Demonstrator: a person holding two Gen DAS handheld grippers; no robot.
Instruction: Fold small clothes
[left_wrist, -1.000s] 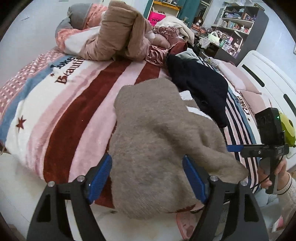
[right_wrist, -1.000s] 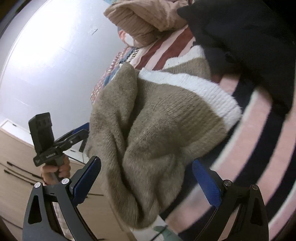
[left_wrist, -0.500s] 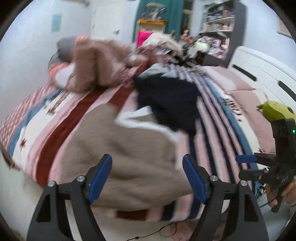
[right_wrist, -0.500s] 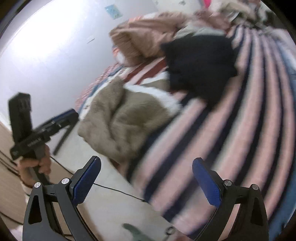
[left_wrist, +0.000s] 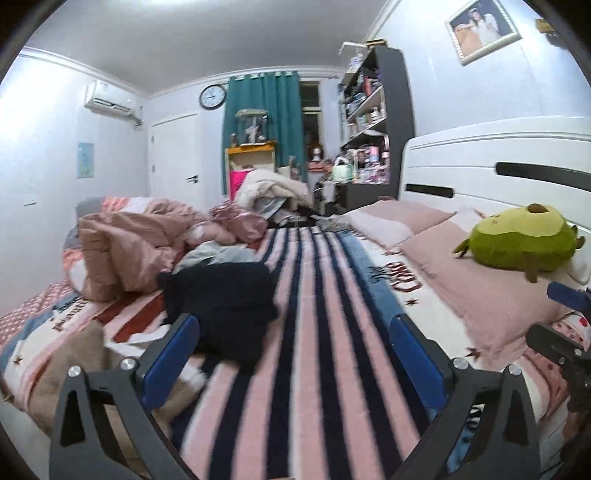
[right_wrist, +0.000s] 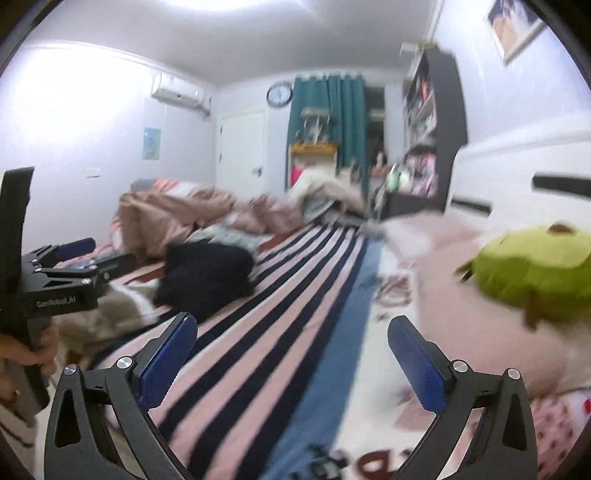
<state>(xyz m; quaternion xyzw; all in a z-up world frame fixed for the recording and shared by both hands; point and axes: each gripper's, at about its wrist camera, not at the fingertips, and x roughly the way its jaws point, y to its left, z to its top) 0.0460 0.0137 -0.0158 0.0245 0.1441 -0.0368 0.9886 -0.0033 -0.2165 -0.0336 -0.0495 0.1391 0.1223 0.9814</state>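
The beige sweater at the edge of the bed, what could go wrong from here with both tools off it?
1. The beige sweater lies bunched at the bed's near edge; it may slide to the floor.
2. The dark garment lies right beside it, so the next grab could catch both.
3. The left tool, jaws opening, and right tool hold nothing and hang close together; they might collide on the next reach.

The left gripper (left_wrist: 293, 349) is showing black angular arms, silver screw heads and ribbed blue pads (left_wrist: 170, 356). The right gripper (right_wrist: 291, 349) is looking identical: black frame, silver screws, blue pads (right_wrist: 415, 363). At the left of the right wrist view, the left gripper's black body is displaying white "GenRobot.AI" lettering.
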